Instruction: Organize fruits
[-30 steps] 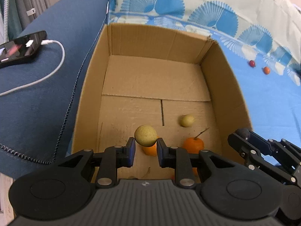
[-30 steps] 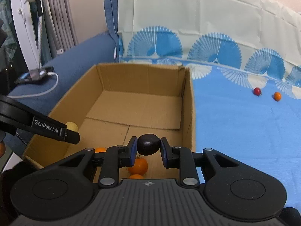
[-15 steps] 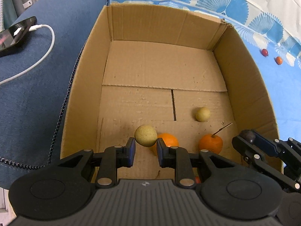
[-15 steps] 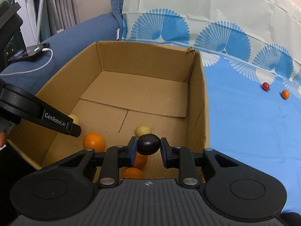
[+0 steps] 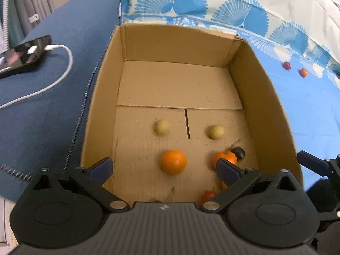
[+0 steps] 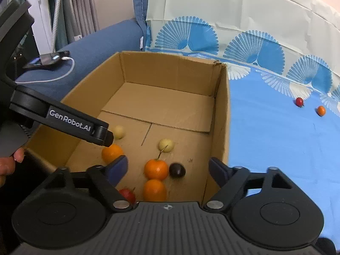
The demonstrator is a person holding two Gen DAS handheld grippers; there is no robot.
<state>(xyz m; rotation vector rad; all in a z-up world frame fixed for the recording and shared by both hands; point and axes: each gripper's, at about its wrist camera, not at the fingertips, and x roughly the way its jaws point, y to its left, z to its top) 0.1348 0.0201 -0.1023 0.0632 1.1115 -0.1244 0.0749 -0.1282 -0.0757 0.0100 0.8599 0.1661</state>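
Cardboard box (image 5: 261, 97) is sitting on blue fan-patterned sheet (image 6: 276, 140). Both left tongs (image 5: 164, 167) and right tongs (image 6: 167, 167), just opening, are gaping empty above yellow fruit (image 5: 162, 127) and dark plum (image 6: 177, 170) lying inside.

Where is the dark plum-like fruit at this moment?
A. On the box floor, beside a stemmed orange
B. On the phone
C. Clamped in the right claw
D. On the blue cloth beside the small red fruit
A: the dark fruit lies on the floor of the cardboard box, beside the stemmed orange, while the right claw stands open with nothing between its pads.
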